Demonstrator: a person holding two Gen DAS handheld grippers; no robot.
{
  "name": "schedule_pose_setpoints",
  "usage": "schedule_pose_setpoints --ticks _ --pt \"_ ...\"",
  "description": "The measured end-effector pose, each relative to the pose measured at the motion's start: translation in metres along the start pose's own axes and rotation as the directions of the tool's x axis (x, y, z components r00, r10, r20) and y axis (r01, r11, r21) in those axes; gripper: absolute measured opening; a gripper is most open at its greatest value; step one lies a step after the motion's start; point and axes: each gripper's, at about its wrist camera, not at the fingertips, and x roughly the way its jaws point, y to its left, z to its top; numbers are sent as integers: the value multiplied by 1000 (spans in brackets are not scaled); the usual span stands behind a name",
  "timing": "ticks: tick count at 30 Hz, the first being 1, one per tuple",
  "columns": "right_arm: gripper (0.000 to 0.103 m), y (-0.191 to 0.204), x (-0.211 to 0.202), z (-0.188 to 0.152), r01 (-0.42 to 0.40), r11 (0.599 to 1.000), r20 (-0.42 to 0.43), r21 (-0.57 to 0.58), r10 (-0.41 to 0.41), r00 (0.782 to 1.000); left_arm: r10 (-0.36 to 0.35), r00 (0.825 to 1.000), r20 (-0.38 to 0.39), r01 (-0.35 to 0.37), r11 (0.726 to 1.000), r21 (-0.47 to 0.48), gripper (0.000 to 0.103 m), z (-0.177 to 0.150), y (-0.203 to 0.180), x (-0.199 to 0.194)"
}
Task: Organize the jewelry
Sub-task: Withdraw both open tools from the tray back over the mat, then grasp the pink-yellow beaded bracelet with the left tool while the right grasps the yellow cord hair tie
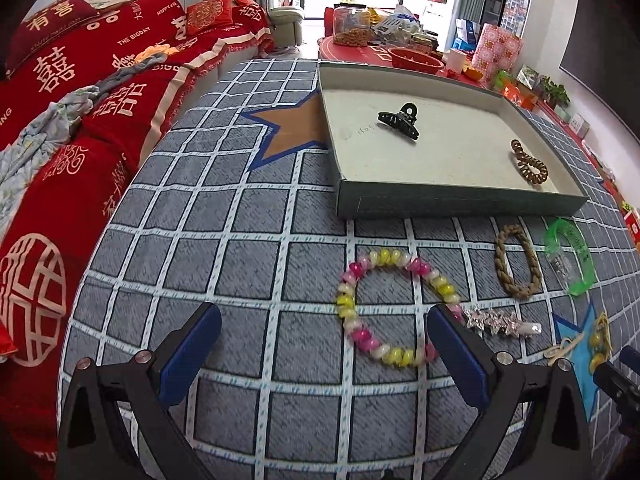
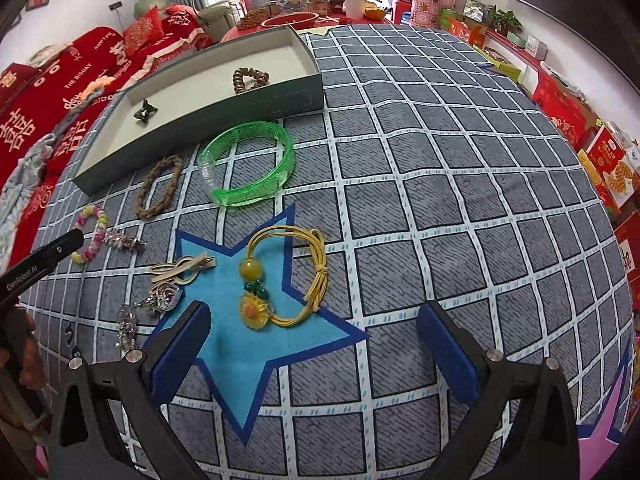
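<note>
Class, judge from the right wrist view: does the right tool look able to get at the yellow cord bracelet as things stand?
Probably yes. The right tool is open and empty, and the yellow cord bracelet lies flat on the blue star just ahead of its fingers, apart from the nearby clips, with nothing between.

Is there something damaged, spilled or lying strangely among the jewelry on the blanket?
Nothing looks damaged or spilled. Only the black hair claw and brown spiral tie lie in the box; the green bangle, braided band and others wait outside.
</note>
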Motion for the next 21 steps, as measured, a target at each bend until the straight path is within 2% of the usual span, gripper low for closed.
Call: schedule_pose_setpoints --ticks 6,8,9,10,11,12,13,14,15,17,20,21 --pt "102 13 9 3 84 994 15 -67 -83 996 13 1000 -4 -13 999 35 103 1 -10 6" --pt "98 18 9 3 83 992 29 -91 -81 996 -3 1000 7 3 999 44 91 2 -13 4" --pt "94 20 8 3 81 992 30 -97 -79 996 -5 1000 13 5 998 60 88 2 -16 2" --pt "92 21 7 3 78 992 32 -102 -75 997 -13 1000 14 12 997 70 79 2 -19 1" --pt "86 23 6 3 76 991 32 -107 -73 997 -23 1000 17 21 996 86 70 2 -22 -1" --pt "77 25 5 4 73 991 35 -112 -70 997 -31 999 18 29 994 102 66 2 -26 -2" --pt "72 26 3 4 72 991 36 -114 -69 997 -40 999 17 38 993 113 57 1 -28 -3" --pt "62 27 2 5 71 991 36 -115 -67 997 -45 999 18 42 992 123 46 1 -31 -4" --pt "52 28 1 5 70 991 34 -117 -66 997 -50 999 19 47 990 137 42 0 -33 -5" --pt "40 29 0 6 69 991 32 -119 -65 997 -57 998 17 53 987 149 23 -1 -36 -7" --pt "17 30 -1 5 67 990 32 -121 -64 997 -69 998 13 67 987 145 23 -3 -34 -9" --pt "17 30 -1 6 63 991 30 -115 -59 998 -78 997 14 75 988 138 23 -4 -33 -12"
